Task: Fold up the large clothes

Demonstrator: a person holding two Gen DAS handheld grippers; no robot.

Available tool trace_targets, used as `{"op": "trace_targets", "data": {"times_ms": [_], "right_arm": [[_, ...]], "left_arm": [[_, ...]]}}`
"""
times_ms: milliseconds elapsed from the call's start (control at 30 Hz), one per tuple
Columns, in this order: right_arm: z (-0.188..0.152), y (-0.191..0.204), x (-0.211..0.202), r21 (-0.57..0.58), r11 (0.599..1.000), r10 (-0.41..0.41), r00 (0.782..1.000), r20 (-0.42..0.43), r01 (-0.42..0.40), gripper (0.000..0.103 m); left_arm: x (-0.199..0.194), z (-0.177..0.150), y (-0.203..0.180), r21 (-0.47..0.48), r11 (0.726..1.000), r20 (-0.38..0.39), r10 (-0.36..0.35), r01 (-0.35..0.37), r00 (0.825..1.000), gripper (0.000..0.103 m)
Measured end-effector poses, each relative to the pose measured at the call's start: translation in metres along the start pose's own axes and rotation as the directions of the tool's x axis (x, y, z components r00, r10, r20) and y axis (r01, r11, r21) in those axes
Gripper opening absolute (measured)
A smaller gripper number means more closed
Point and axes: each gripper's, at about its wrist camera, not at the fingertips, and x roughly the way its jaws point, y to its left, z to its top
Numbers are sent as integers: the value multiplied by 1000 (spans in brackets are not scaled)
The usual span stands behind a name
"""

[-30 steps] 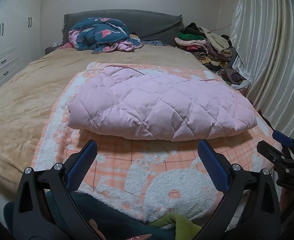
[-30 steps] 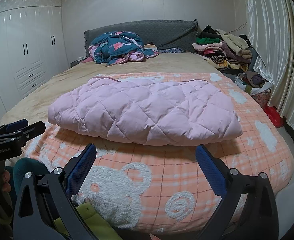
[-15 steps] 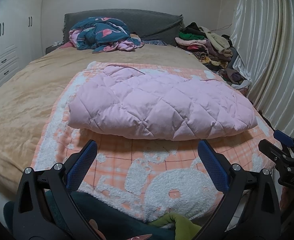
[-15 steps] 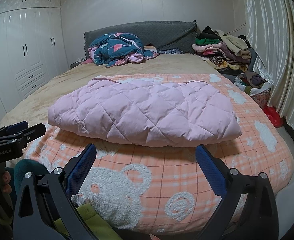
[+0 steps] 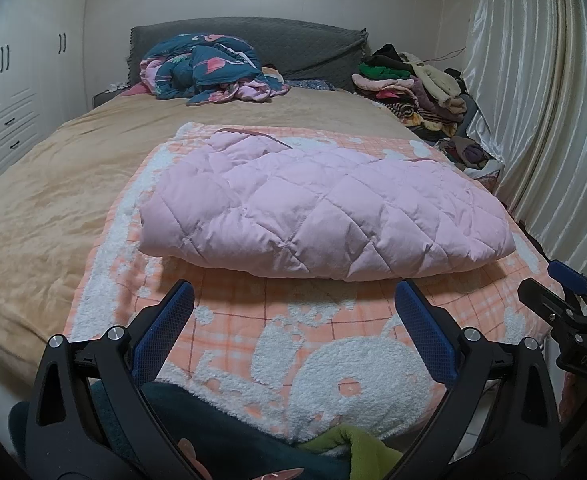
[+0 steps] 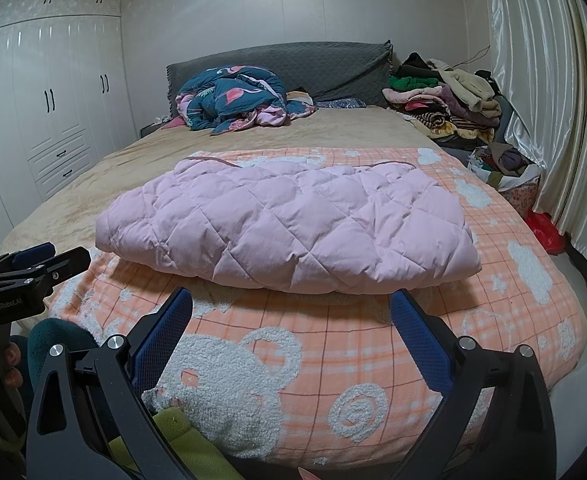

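Note:
A pink quilted jacket (image 5: 325, 208) (image 6: 285, 220) lies folded into a thick rectangle on an orange checked blanket with white bears (image 5: 293, 344) (image 6: 333, 352), across the near end of the bed. My left gripper (image 5: 293, 312) hovers open just in front of the jacket's near edge, nothing between its blue pads. My right gripper (image 6: 291, 314) is likewise open and empty, short of the jacket. Each gripper shows at the edge of the other's view: the right one (image 5: 565, 304) at far right, the left one (image 6: 33, 268) at far left.
A tan bedspread (image 5: 53, 200) covers the bed, with a crumpled teal flowered duvet (image 5: 205, 68) by the grey headboard (image 6: 293, 60). A pile of clothes (image 6: 445, 96) sits at the back right, curtains (image 6: 553, 100) along the right, white wardrobes (image 6: 33, 120) on the left.
Both views have shifted only slightly; the jacket lies as before and both grippers stay open.

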Motion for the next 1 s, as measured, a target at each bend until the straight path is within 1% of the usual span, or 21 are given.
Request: {"op": "trace_targets", "data": {"times_ms": [333, 1000], "right_arm": [[6, 3, -2, -4, 1000, -2, 1000, 9, 2, 99], [5, 4, -3, -6, 1000, -3, 1000, 9, 3, 99]], "left_arm": [[-1, 0, 0, -2, 1000, 0, 2, -2, 1000, 94], [-2, 0, -1, -4, 1000, -1, 10, -10, 1000, 94]]}}
